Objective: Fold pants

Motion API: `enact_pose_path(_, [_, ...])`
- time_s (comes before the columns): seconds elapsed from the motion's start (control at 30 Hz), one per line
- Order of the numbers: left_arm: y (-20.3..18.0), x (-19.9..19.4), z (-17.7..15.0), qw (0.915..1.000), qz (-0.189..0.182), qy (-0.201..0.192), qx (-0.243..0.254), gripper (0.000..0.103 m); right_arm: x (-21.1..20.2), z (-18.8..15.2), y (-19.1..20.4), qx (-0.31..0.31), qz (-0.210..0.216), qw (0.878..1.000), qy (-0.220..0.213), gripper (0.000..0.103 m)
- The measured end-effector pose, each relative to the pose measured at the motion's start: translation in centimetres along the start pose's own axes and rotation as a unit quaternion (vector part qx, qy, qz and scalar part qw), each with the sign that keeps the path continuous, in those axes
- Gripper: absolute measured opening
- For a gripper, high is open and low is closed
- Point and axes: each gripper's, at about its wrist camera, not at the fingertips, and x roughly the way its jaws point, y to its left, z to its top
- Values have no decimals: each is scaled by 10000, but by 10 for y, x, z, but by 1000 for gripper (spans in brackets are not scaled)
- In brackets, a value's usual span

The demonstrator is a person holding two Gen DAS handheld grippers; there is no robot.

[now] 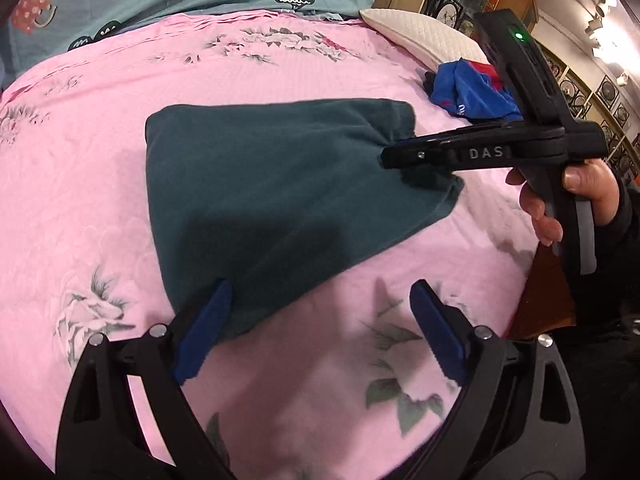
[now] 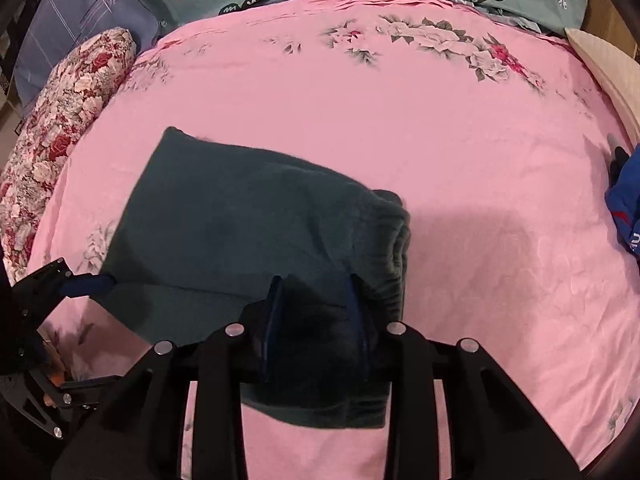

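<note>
Between the right gripper fingers: bunched edge of the dark teal pants, clamped. Left gripper spread wide, one pad at the pants' near corner, gripping nothing. Pants lie folded on pink floral bedsheet; blue garment beyond.

Can't see the right gripper tips in the left view, buried in the dark green pants. Blue garment chopped off by the right wrist frame edge. Tiny print on it, unreadable. Shelves behind, just blur.
</note>
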Motion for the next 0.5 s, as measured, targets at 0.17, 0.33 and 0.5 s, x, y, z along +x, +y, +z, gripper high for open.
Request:
enact_pose_path(0.17, [3, 14, -17, 9984, -267, 489, 20, 92, 7, -27, 22, -610, -270, 9973, 300, 34])
enact_pose_path(0.33, [7, -4, -19, 9993, -292, 230, -88, 92, -8, -33, 25, -659, -304, 9964, 440, 34])
enact_pose_path(0.5, [23, -28, 1, 9991, 38, -379, -193, 94, -38, -29, 6, -348, -202, 9991, -145, 43])
